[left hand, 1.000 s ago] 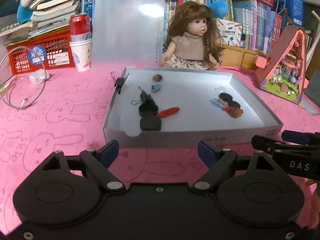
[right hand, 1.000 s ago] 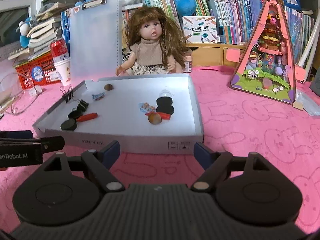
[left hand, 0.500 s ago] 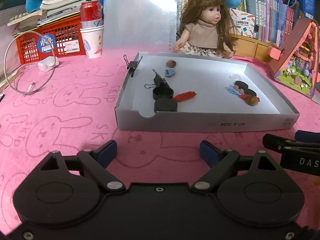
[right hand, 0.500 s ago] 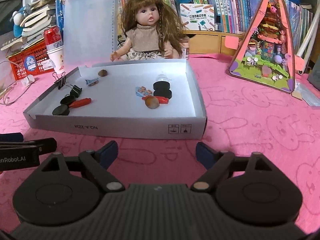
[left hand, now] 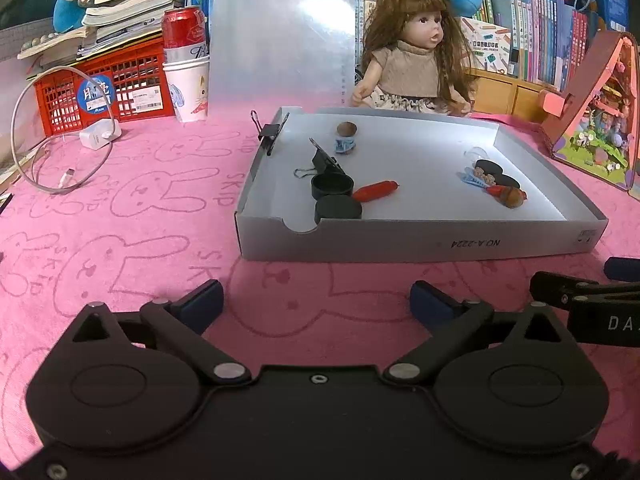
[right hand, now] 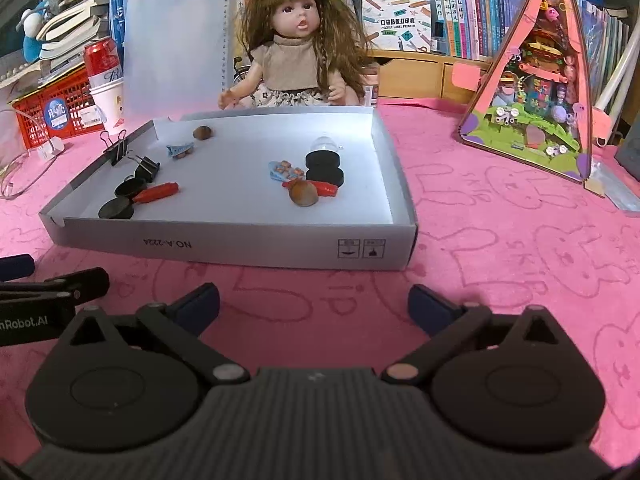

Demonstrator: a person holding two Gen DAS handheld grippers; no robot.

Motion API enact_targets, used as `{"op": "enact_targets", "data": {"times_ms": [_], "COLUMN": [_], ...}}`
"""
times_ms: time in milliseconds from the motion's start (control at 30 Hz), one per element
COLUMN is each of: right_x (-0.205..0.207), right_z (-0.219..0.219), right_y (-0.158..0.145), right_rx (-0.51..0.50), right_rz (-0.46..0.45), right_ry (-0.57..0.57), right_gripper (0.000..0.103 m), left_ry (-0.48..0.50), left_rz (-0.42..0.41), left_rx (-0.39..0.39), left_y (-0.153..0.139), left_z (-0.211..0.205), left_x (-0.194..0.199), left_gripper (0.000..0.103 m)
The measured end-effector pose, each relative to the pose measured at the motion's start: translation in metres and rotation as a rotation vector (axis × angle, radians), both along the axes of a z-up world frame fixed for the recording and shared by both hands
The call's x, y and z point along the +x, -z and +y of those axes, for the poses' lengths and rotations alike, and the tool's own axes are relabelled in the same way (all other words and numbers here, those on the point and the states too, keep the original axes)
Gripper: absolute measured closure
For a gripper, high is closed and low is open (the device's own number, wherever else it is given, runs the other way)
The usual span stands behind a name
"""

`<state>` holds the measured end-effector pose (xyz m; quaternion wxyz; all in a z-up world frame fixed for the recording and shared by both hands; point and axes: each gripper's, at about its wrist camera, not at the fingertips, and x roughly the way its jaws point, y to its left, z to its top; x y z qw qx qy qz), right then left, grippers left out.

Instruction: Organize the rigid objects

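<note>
Pink counter (left hand: 120, 200), bunny print, lying under everything. Grey box (left hand: 420, 244) sitting mid-counter; all places below given from it.

Behind the box: doll (right hand: 296, 52) sitting at the far wall, clipboard (left hand: 280, 32) standing to the doll's left. Right of the box, well apart: pink toy house (right hand: 532, 80). Left of the box, far back: red crate (left hand: 100, 88), cup (left hand: 188, 88) with a can (left hand: 184, 32) in it.

Near side of the box: left claw (left hand: 316, 302) and right claw (right hand: 314, 304) both hovering over bare counter, jaws opening, spread wide, nothing between them.

Inside the box, left end: two black caps (left hand: 334, 196) touching, red piece (left hand: 376, 191) just beside them, black clip (left hand: 320, 162) behind. Another clip (left hand: 268, 134) gripping the left wall. Far left corner: brown nut (left hand: 346, 128), small blue piece (left hand: 345, 145) near it. Right part: black discs (right hand: 324, 168) stacked, clear dome (right hand: 324, 144) behind them, second nut (right hand: 304, 195) in front, red piece (right hand: 326, 189) and blue card (right hand: 284, 170) touching that cluster.
</note>
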<state>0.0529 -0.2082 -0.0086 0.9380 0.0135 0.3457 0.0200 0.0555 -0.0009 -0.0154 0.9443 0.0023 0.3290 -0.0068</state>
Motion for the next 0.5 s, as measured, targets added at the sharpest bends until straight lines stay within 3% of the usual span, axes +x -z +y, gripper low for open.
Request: {"op": "enact_targets", "data": {"times_ms": [167, 500], "right_x": [0.0001, 0.0011], "right_z": [0.0021, 0.0004], "right_y": [0.0007, 0.0021], "right_rx": [-0.049, -0.046], "right_rz": [0.006, 0.014], "right_ry": [0.049, 0.048], "right_gripper": [0.000, 0.000], "left_ry": [0.004, 0.004], "left_rz": [0.002, 0.005], "left_rx": [-0.005, 0.003], "left_y": [0.0009, 0.0012], "left_z": [-0.0004, -0.0015], "left_x": [0.0000, 0.0001], "left_gripper": [0.001, 0.000]}}
